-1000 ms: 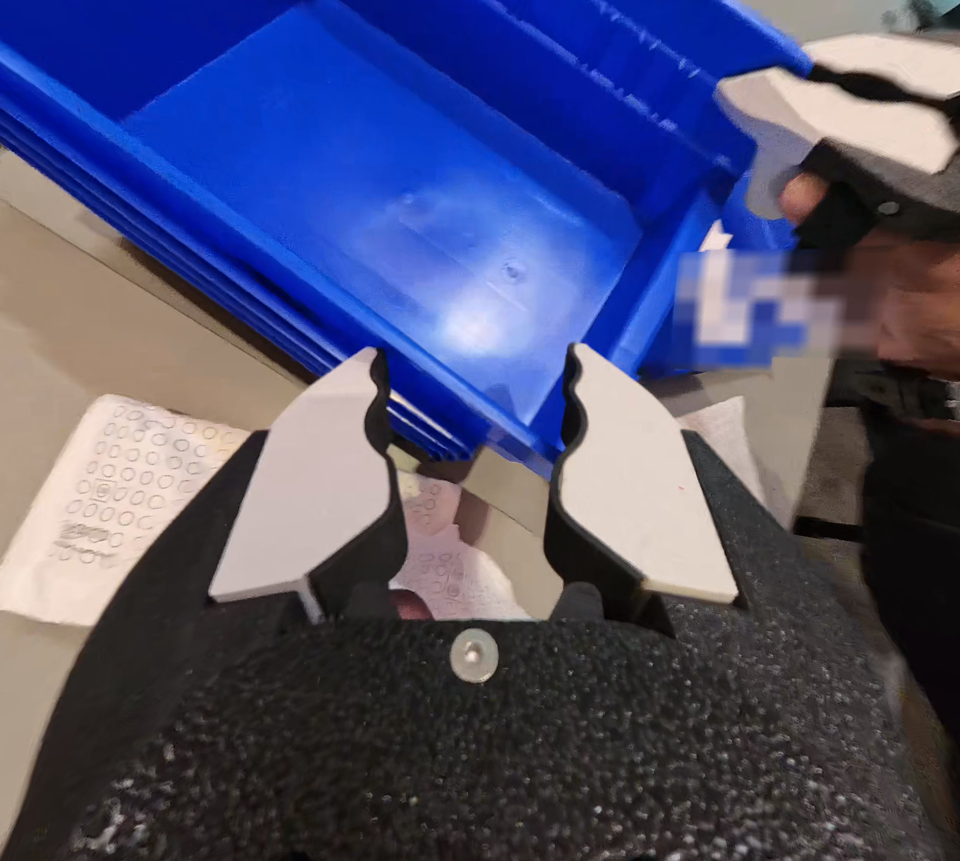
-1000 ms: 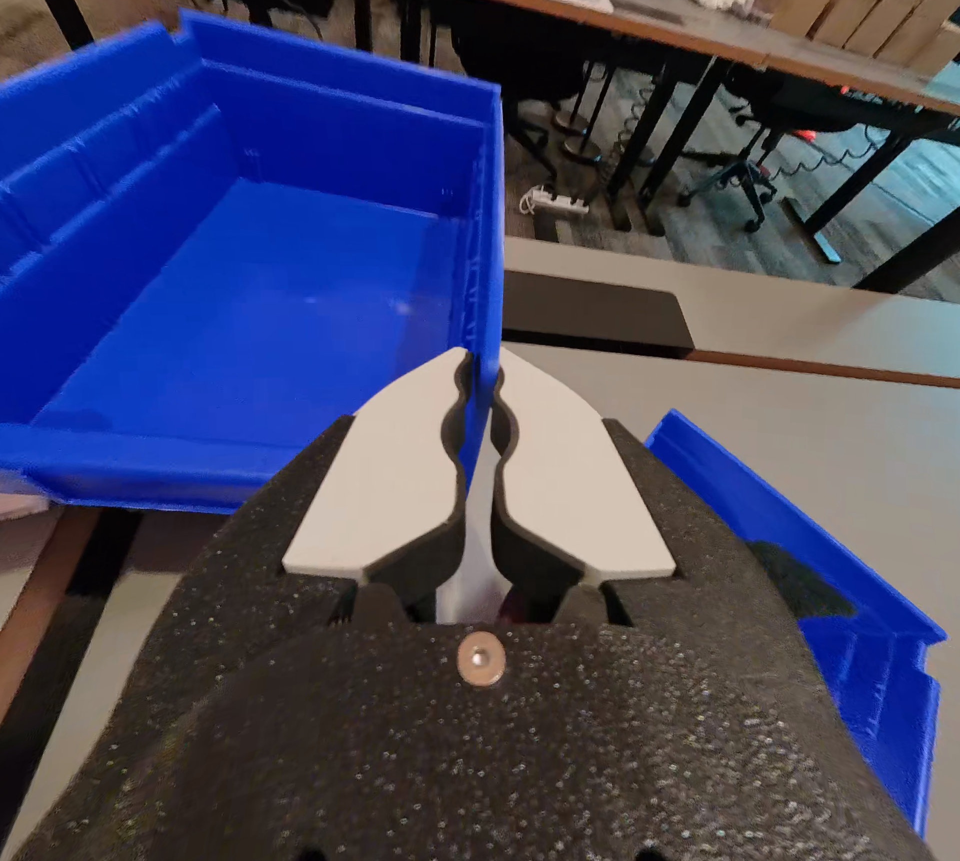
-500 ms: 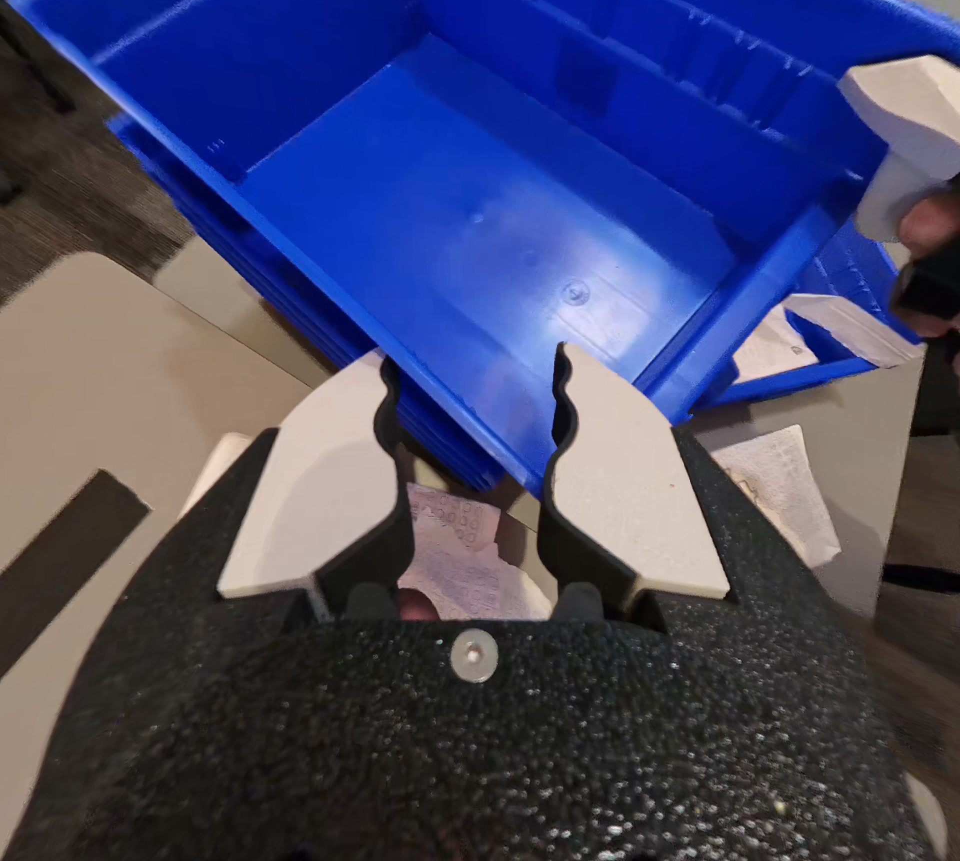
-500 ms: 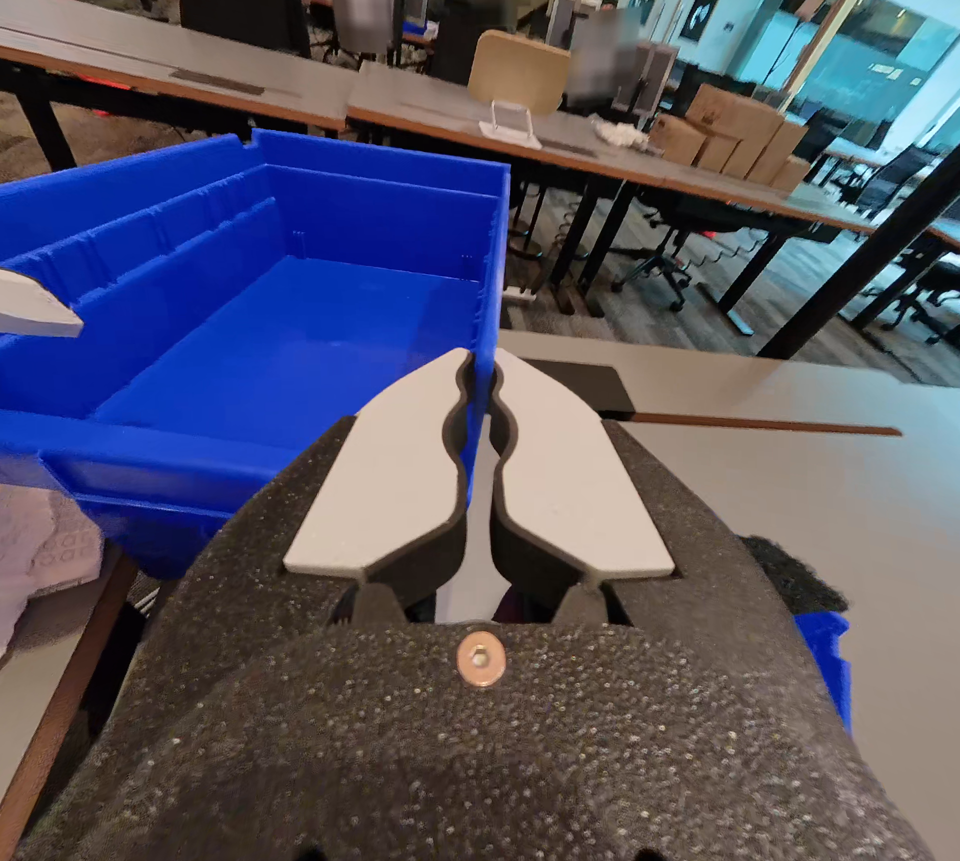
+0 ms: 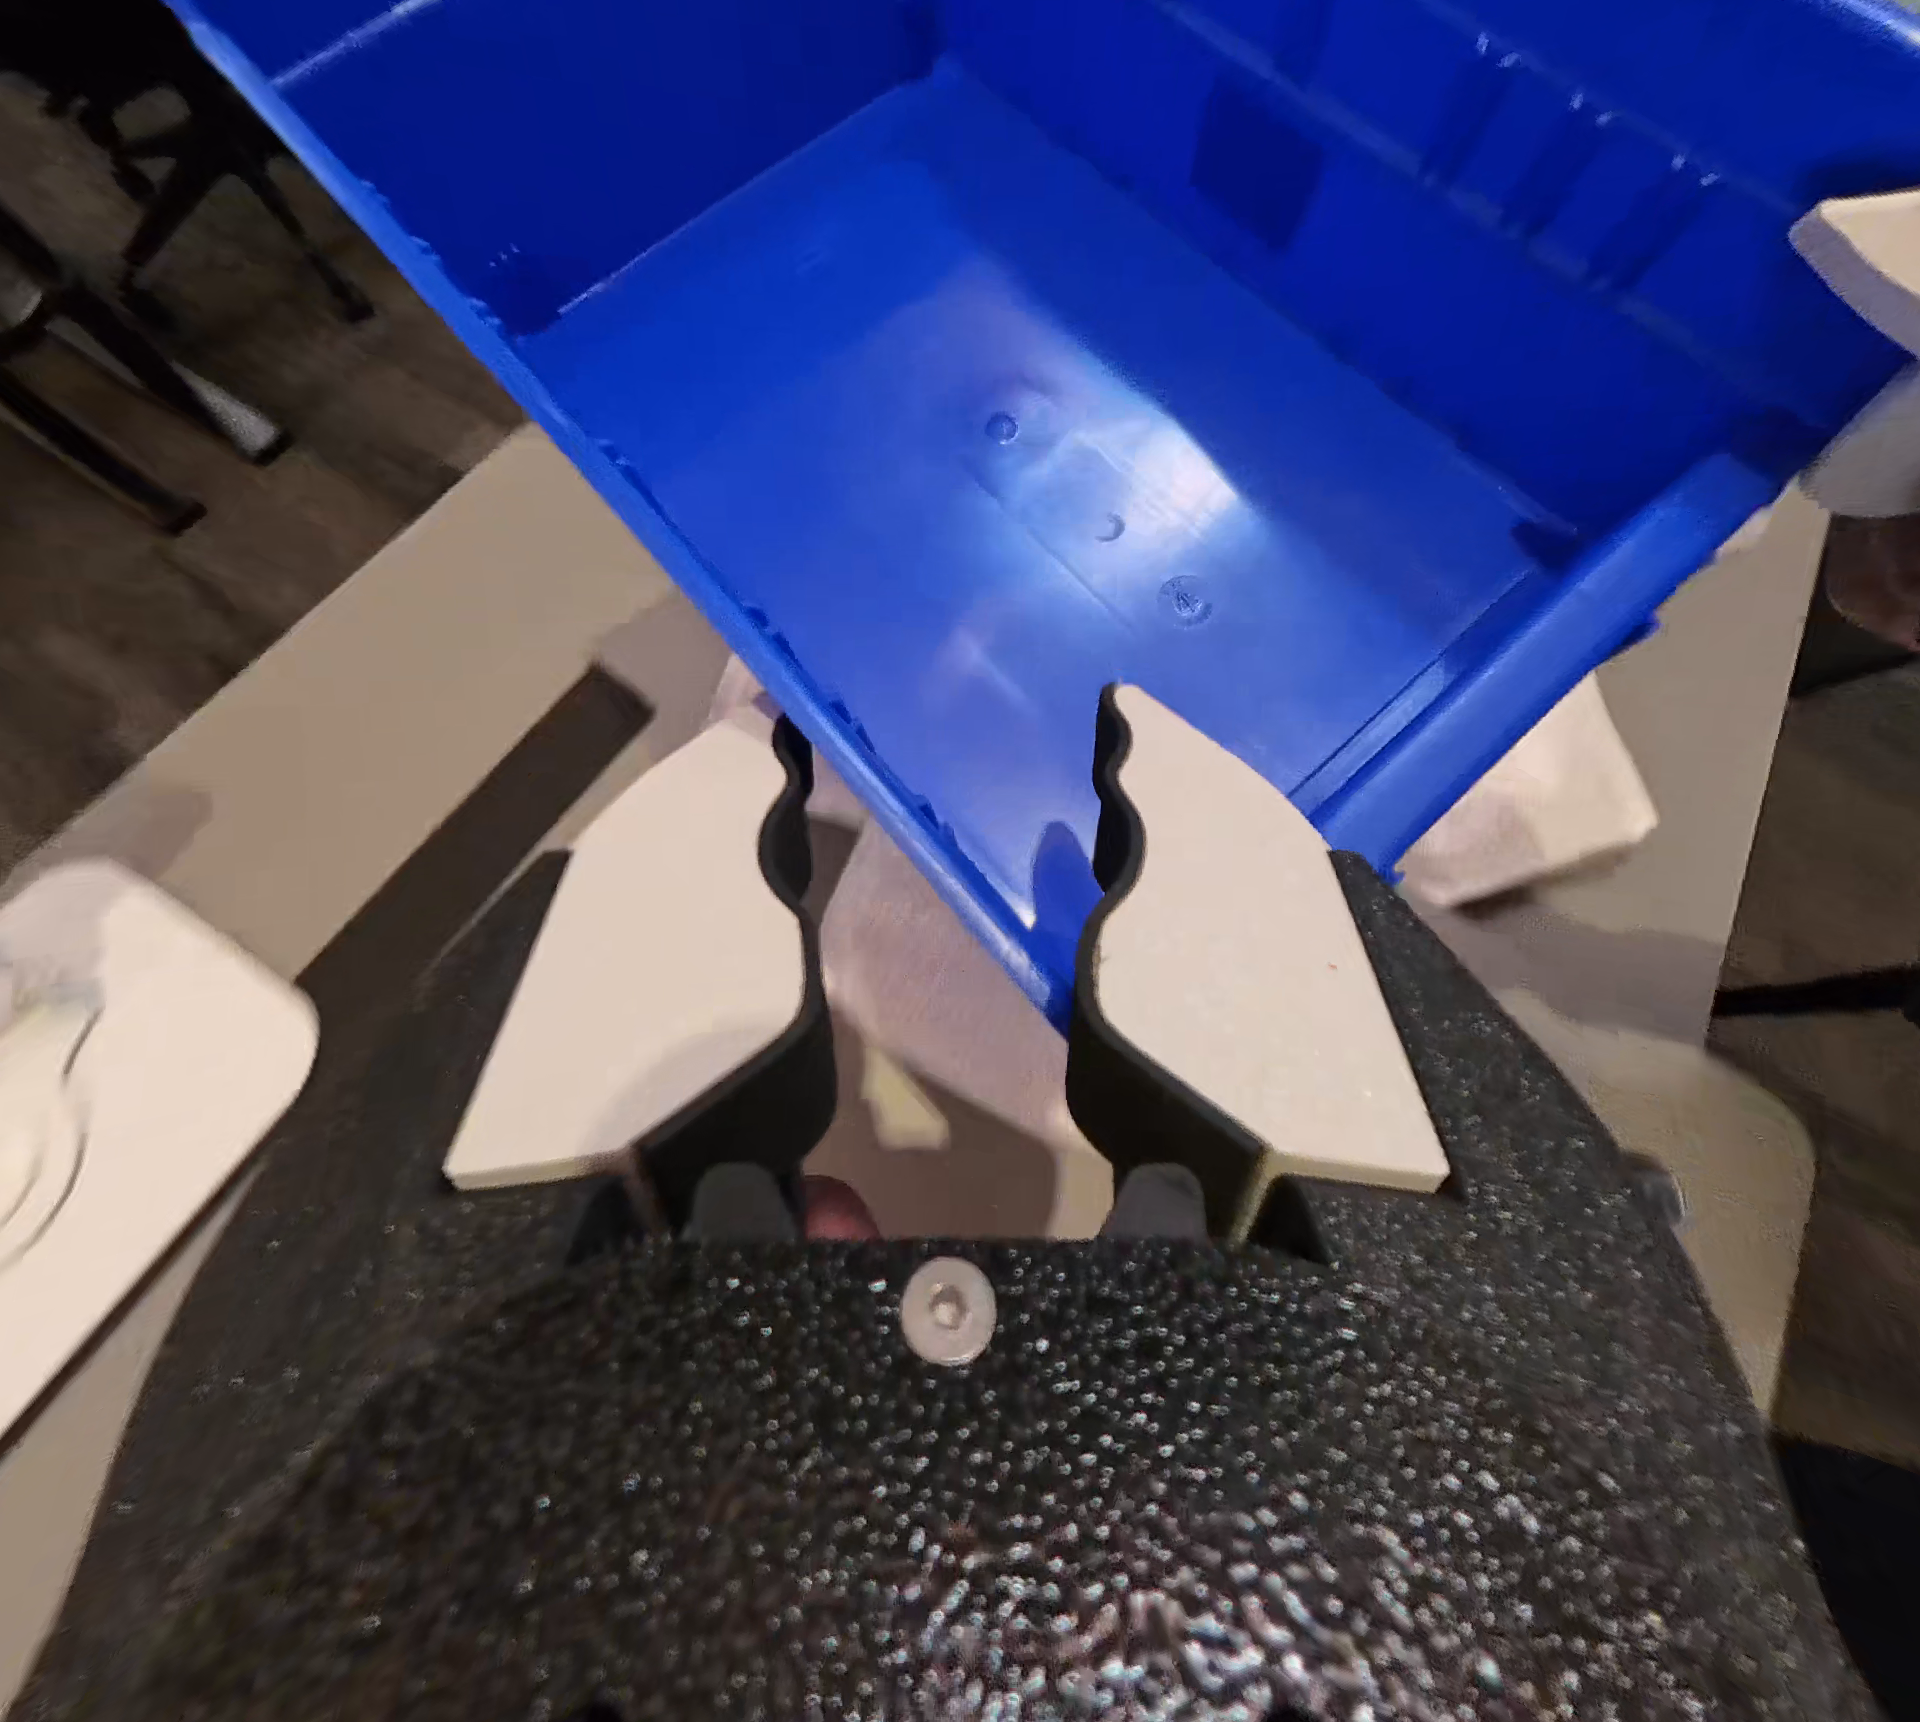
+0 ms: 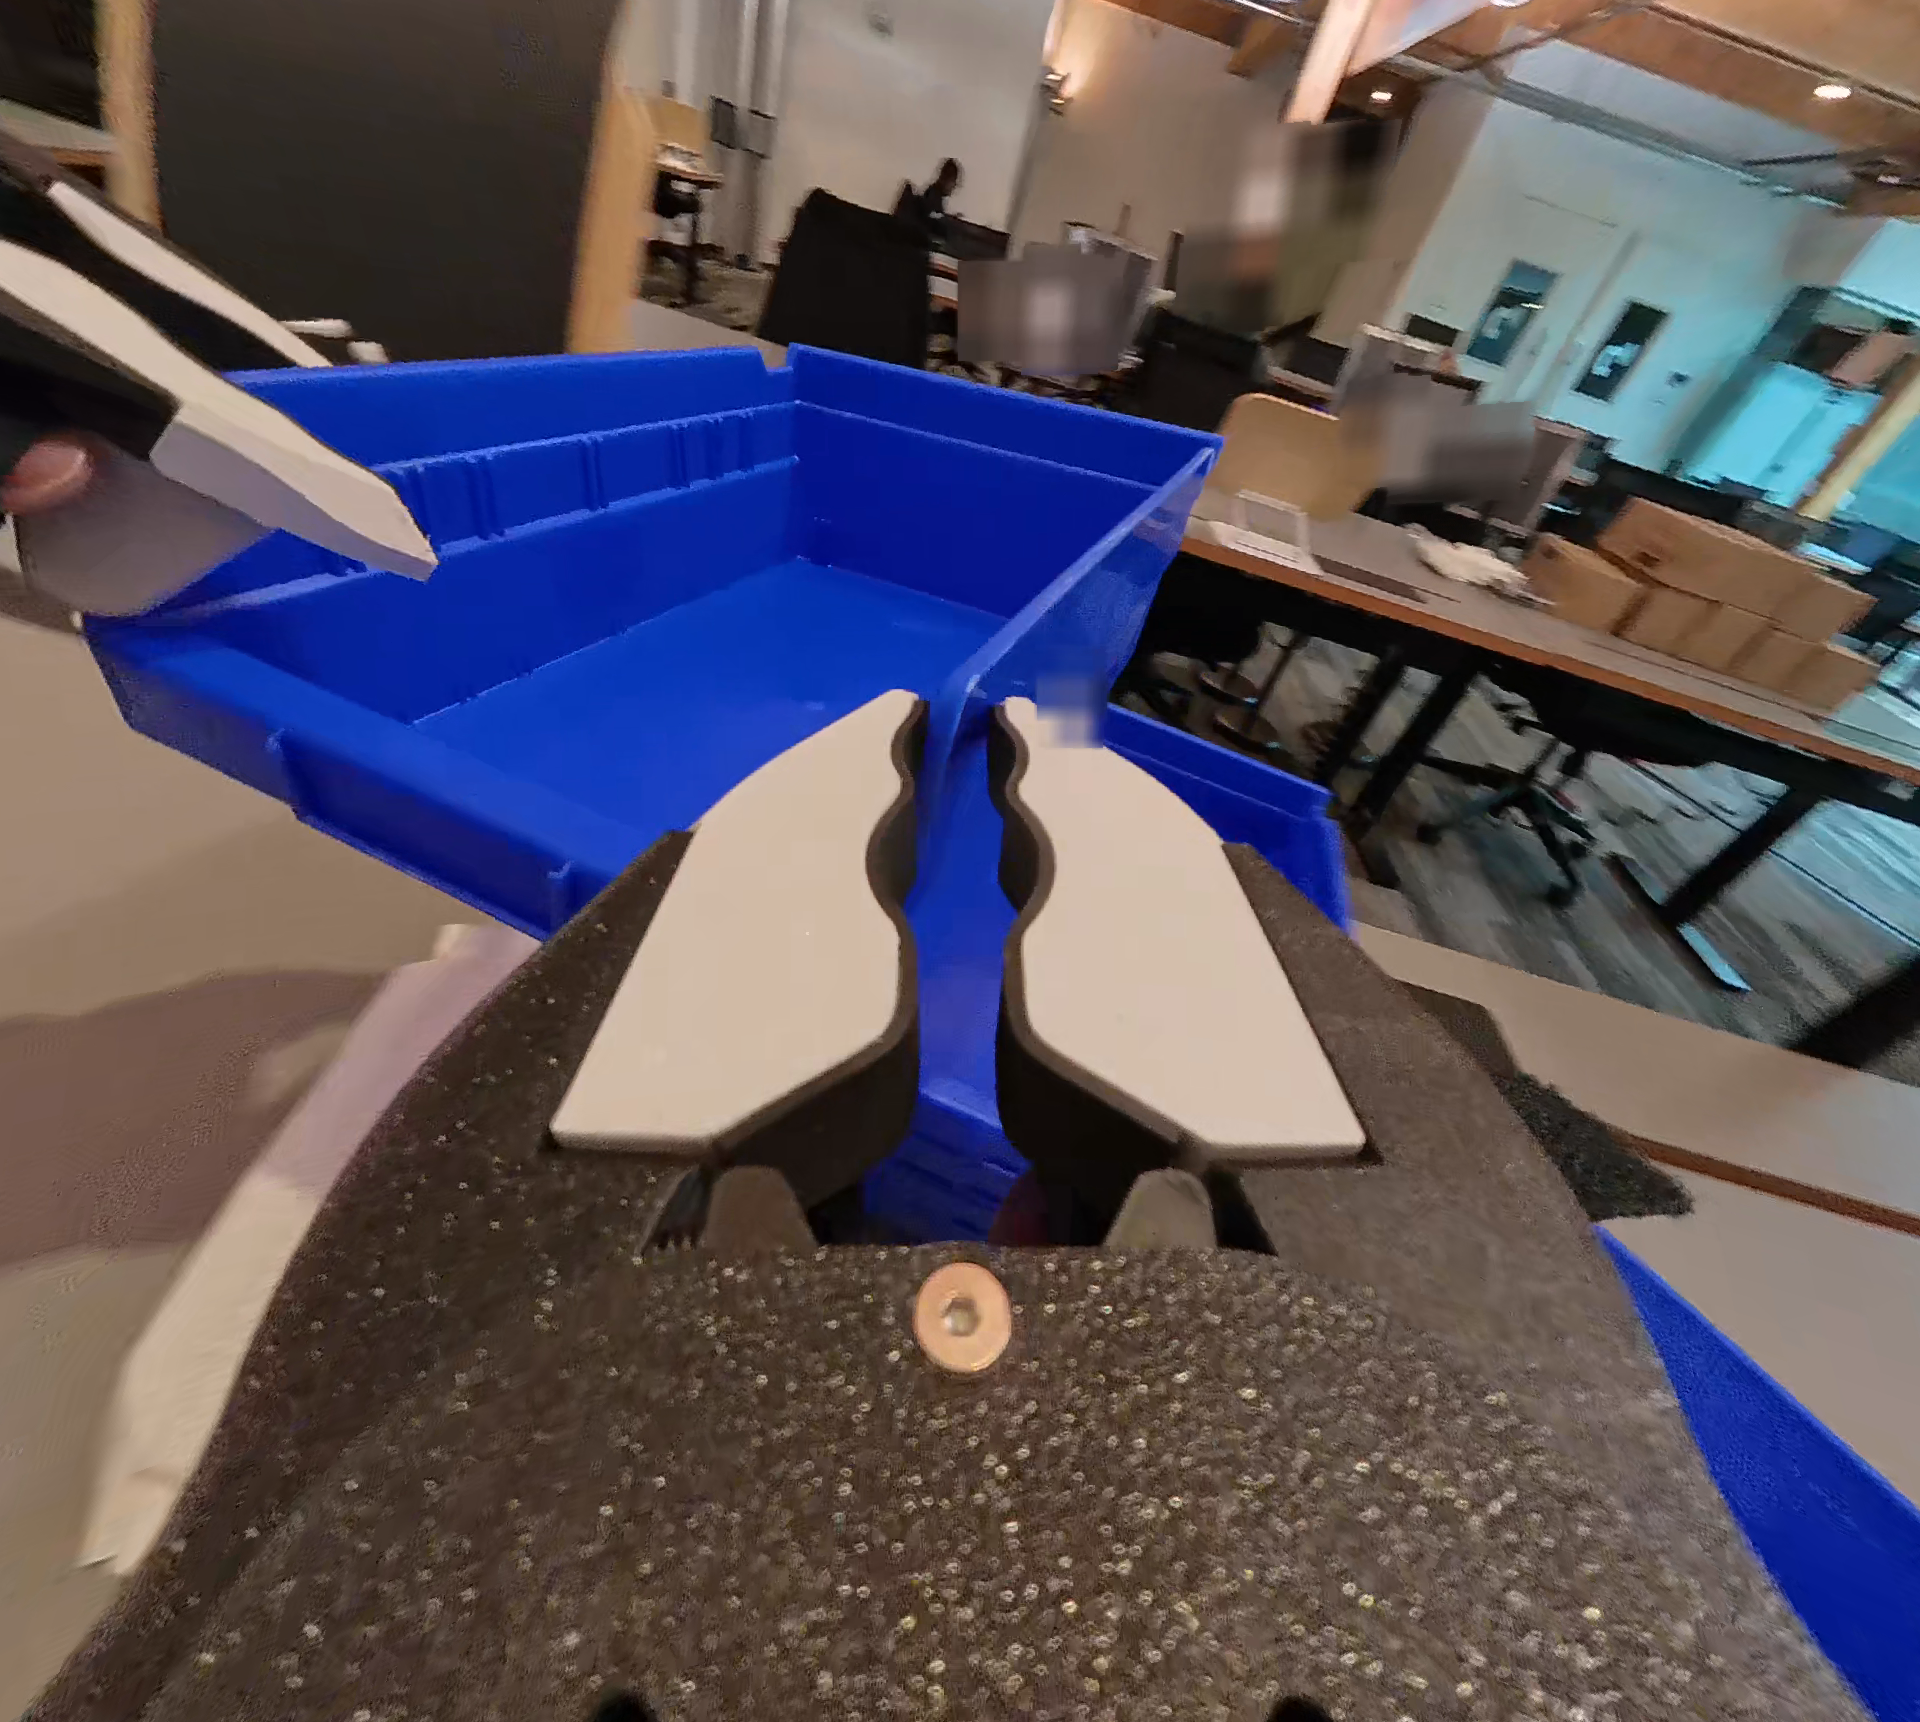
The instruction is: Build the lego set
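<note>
The left tool (image 5: 948,711) is released, its jaws spread wide across the near corner of an empty blue bin (image 5: 623,114). In the left wrist view one finger lies outside and below the bin's side wall, left of centre, and the other lies over the bin's floor, right of centre. The wall runs on a slant between them, with clear space between it and the outer pad. The bin fills the upper and middle part of that frame, tilted, its open side toward the camera. Under it lie the pale desk (image 5: 312,685) and a white sheet (image 5: 1507,820) at the middle right. A finger of the right tool shows at the right edge, at the bin's far wall. In the right wrist view the right tool (image 6: 961,706) straddles the thin end wall of the bin (image 6: 623,529) at the centre of the frame. Its jaws are only slightly apart. The left pad lies at the wall, and a strip of blue shows between the wall and the right pad, so it does not clamp the bin. A second blue bin (image 6: 1226,799) sits just behind, to the right of the tool. The left tool (image 6: 312,509) reaches in from the upper left over the bin's long wall. The desk (image 6: 156,789) and the white sheet (image 6: 312,1101) lie at the lower left.
</note>
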A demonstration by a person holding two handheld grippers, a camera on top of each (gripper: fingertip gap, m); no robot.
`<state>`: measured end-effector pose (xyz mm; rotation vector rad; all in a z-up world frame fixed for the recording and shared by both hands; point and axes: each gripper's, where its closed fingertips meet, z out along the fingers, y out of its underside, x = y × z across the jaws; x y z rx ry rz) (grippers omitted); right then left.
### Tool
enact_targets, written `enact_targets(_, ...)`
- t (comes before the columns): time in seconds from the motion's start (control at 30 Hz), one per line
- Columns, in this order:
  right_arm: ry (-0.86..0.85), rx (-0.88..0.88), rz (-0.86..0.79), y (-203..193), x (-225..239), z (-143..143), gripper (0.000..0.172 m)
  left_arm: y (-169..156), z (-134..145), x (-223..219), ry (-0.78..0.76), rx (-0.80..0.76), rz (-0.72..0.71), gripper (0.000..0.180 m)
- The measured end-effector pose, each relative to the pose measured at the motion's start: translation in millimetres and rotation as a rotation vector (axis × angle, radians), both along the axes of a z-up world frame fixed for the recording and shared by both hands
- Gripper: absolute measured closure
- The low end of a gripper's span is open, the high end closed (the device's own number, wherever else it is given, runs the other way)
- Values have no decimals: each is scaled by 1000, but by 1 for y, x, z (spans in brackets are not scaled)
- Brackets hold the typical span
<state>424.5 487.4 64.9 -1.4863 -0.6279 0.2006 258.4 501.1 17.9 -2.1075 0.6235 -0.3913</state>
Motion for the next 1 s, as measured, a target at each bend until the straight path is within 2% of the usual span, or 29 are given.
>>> enact_targets(0.1, -14, -32, 110, -28, -61, -21, 161, -47, -21, -61, 11, -87, 52, 129)
enact_targets(0.23, -74, -101, 207, -55, -136, -61, 161, -97, -65, -133, 22, -201, 141, 127)
enact_targets(0.33, -132, -160, 241, -69, -180, -93, 161, -121, -101, -171, -19, -285, 203, 122)
enact_targets(0.43, -237, -190, 236, -73, -206, -126, 161, -131, -132, -198, -44, -336, 234, 125)
enact_targets(0.57, -350, -163, 153, -61, -213, -156, 162, -123, -151, -210, -65, -345, 232, 128)
enact_targets(0.67, -355, -271, 135, -52, -211, -180, 162, -112, -161, -212, -37, -342, 212, 127)
enact_targets(0.7, -359, -297, 119, -48, -208, -188, 162, -111, -165, -211, -29, -352, 188, 132)
enact_targets(0.77, -380, -315, 99, -43, -200, -199, 162, -117, -170, -202, -62, -401, 108, 126)
enact_targets(0.9, -427, -399, 110, -54, -186, -220, 157, -128, -162, -200, -82, -351, 56, 124)
enact_targets(1.0, -468, -315, 97, -69, -176, -204, 154, -145, -138, -207, -123, -246, 28, 117)
